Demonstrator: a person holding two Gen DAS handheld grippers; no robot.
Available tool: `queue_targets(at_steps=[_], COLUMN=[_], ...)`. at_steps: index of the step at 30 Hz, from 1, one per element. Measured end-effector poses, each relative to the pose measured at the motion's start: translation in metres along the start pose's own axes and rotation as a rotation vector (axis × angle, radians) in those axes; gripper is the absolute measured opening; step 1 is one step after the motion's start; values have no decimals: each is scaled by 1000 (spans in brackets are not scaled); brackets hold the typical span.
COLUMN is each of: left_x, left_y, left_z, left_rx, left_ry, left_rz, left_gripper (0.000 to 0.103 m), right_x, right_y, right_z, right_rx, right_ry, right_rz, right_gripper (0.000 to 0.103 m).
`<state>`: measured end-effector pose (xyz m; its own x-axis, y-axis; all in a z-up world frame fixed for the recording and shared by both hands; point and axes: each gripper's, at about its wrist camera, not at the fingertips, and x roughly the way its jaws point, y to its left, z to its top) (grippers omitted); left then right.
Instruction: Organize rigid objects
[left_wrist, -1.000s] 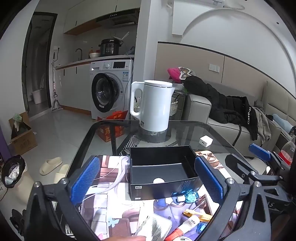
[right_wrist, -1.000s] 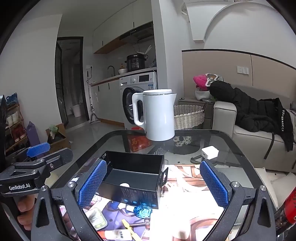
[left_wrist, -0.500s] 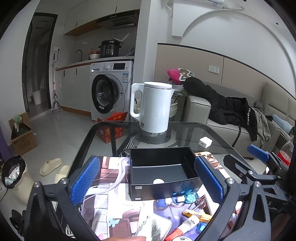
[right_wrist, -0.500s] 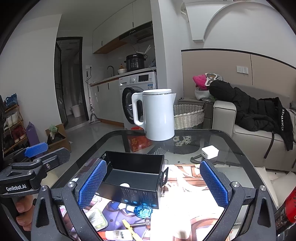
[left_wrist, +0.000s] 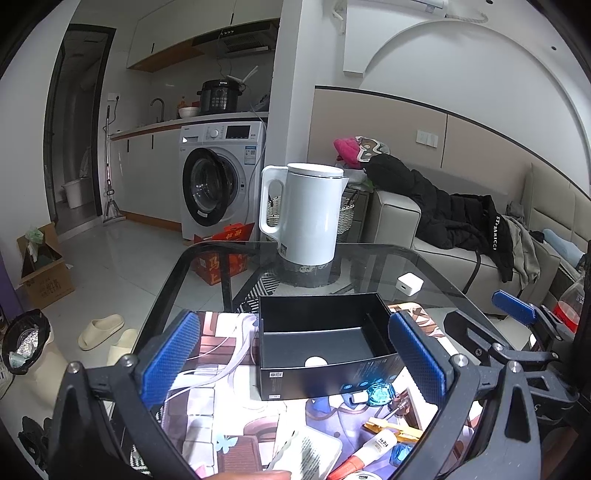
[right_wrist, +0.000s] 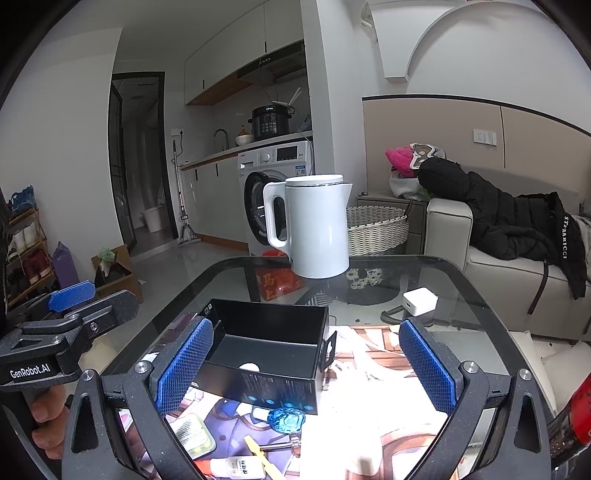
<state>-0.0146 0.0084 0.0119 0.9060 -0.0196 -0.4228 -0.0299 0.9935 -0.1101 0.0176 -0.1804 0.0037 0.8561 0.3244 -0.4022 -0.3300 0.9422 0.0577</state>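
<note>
I am holding my left gripper (left_wrist: 295, 354) low in the frame of its own camera, its two blue pads spread wide and pinching nothing. Between them, in the centre of the frame, a black open box (left_wrist: 325, 343) is sitting on the glass table (left_wrist: 369, 258), with a small white round thing (left_wrist: 315, 362) lying on its floor. Just below the box's front wall, toward the lower right, a blue faceted bottle (left_wrist: 380, 392), a yellow clip (left_wrist: 391, 427) and a white tube with a red cap (left_wrist: 369, 448) are lying loose on a patterned mat.

I am holding my right gripper (right_wrist: 304, 365) the same way, spread open and holding nothing (its left pad is overlapping the box's near corner in the frame; whether it is touching, I cannot tell). In that view the box (right_wrist: 266, 350) is sitting left of centre, the blue bottle (right_wrist: 286, 419) just below it.

A white kettle (left_wrist: 304, 214) is standing upright above the box, and a white charger cube (left_wrist: 409, 283) is resting to the right.
</note>
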Motion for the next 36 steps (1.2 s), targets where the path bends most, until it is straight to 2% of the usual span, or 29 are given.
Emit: queue_targets(at_steps=[18, 25, 29, 36], left_x=[2, 7, 14, 36], left_y=[-1, 2, 4, 8], left_z=[0, 2, 4, -2], left_rx=[2, 2, 3, 19], left_ry=[0, 34, 82, 239], left_rz=[-4, -21, -32, -94], left_gripper=[103, 103, 103, 101], right_x=[1, 2, 3, 3], right_y=[1, 1, 2, 0], right_z=[0, -1, -1, 2], right_rx=[1, 2, -6, -5], right_ry=[1, 8, 3, 4], right_rz=[4, 7, -3, -15], right_gripper=[103, 103, 103, 103])
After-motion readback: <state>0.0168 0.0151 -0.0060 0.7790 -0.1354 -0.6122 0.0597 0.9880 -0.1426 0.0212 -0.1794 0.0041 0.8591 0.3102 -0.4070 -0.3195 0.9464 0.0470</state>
